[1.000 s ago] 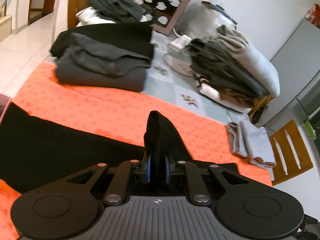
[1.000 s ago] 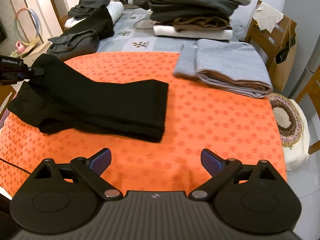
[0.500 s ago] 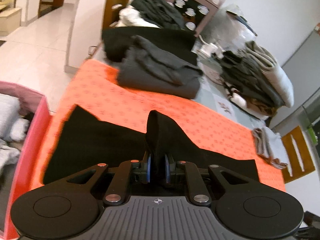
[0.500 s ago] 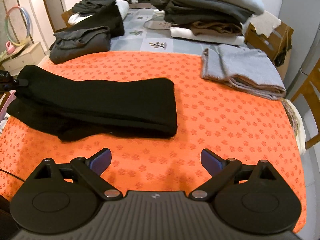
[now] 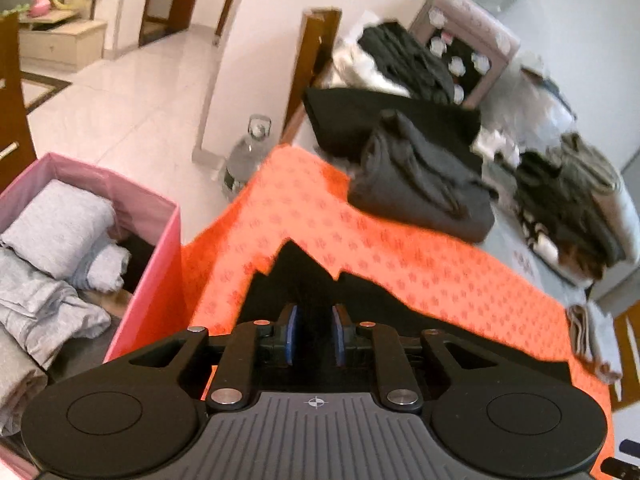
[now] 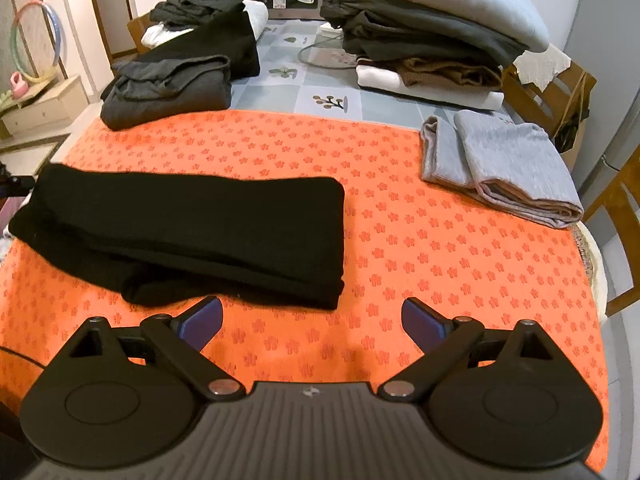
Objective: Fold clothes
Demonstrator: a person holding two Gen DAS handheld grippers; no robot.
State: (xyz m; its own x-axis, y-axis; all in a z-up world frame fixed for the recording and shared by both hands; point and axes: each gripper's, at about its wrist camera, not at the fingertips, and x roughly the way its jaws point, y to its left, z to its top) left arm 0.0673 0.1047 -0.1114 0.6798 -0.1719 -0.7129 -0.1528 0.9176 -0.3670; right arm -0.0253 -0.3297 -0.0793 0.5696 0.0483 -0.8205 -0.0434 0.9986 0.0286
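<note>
A black garment (image 6: 192,224) lies folded lengthwise on the left half of the orange flower-print cloth (image 6: 440,260). At the garment's far left end, my left gripper (image 6: 12,184) holds the corner of the top layer. In the left wrist view its jaws (image 5: 315,316) are opening, and black fabric (image 5: 304,280) still fills the narrow gap between the blue pads. My right gripper (image 6: 312,312) hovers wide open just in front of the garment's near right corner, with nothing between its fingers.
A pink bin (image 5: 160,248) of grey clothes stands beside the table's left end, with a water bottle (image 5: 248,152) behind it. A dark grey folded pile (image 6: 168,88), a tall stack of clothes (image 6: 432,40) and a folded grey garment (image 6: 504,168) sit farther back and right.
My left gripper carried the garment's end leftward to the table's edge and lowered it, and its pads have parted slightly. The garment now lies longer and flatter. The right gripper drew nearer.
</note>
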